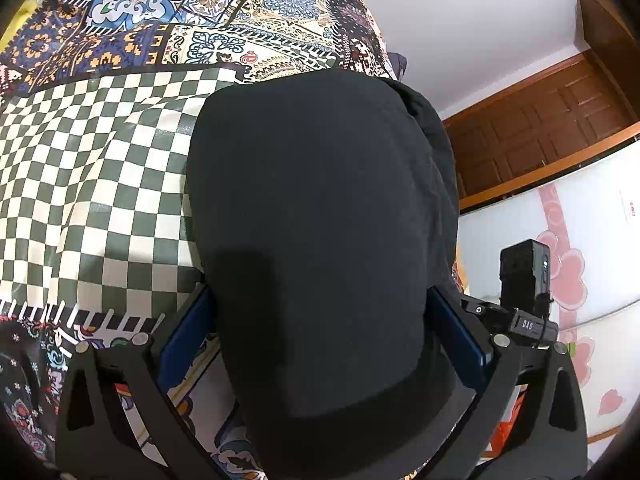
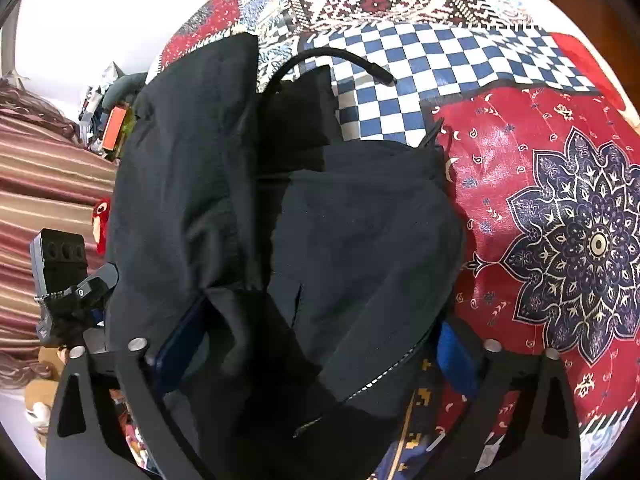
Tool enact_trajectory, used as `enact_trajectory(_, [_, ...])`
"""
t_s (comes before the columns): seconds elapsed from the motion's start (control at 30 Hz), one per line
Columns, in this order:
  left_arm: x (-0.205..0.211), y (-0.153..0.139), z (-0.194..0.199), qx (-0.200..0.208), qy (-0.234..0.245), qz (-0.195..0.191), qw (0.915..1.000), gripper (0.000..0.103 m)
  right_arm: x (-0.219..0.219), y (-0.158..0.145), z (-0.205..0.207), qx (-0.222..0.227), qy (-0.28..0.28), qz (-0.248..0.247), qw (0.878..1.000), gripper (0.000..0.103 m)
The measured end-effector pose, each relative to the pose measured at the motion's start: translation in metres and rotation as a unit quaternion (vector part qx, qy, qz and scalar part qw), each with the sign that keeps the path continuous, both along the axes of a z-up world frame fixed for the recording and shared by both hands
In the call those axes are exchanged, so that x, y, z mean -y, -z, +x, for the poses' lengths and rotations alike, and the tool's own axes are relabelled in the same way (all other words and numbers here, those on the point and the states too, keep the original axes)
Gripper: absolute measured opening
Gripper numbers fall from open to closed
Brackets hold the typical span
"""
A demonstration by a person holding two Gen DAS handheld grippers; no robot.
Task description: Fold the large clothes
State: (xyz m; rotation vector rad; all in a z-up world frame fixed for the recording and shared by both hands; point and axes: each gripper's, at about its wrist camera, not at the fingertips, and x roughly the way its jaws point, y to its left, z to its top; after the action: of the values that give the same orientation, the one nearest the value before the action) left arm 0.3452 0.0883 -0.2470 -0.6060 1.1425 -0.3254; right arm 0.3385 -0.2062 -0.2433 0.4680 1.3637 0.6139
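The large black fabric garment (image 1: 320,220) lies on a patchwork-print cloth (image 1: 192,4) covering the surface, and both grippers straddle it, pointing steeply down at it. In the left wrist view the left gripper (image 1: 320,328) stands with its jaws spread wide, one blue-padded finger (image 1: 188,340) on each side of a smooth, rounded, already doubled-over part of the garment; the pads appear to sit beside the cloth rather than pinching it, which suggests this side has been laid flat on the green-and-cream checked patch (image 1: 92,184) so the fold keeps its shape. In the right wrist view the right gripper (image 2: 312,344) is also broadly spread, its blue pads (image 2: 456,348) flanking a looser, bunched portion with creases, a zip edge (image 2: 384,376) and a black drawstring cord (image 2: 340,58) curling free over the blue-and-white checks (image 2: 440,56). Whether those pads press the fabric I cannot tell. Judging by the lie, the right side is the untidy end that wants gathering next.
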Motion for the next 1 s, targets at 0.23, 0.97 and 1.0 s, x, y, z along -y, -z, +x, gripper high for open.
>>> enact_trajectory(0.23, [0.004,-0.018,-0.009,0.007,0.01,0.011,0.9999,0.089,-0.001,-0.033,-0.012,0.068,-0.009,-0.012,0.998,0.039])
enact_trajectory(0.97, [-0.094,-0.153,-0.061,0.131,-0.02,0.05,0.99,0.077,-0.091,-0.138,-0.03,0.18,-0.042,0.005,0.983,0.028])
enact_trajectory(1.0, [-0.106,-0.158,-0.062,0.135,-0.026,0.054,0.989,0.077,-0.102,-0.139,-0.028,0.183,-0.047,0.007,0.982,0.028])
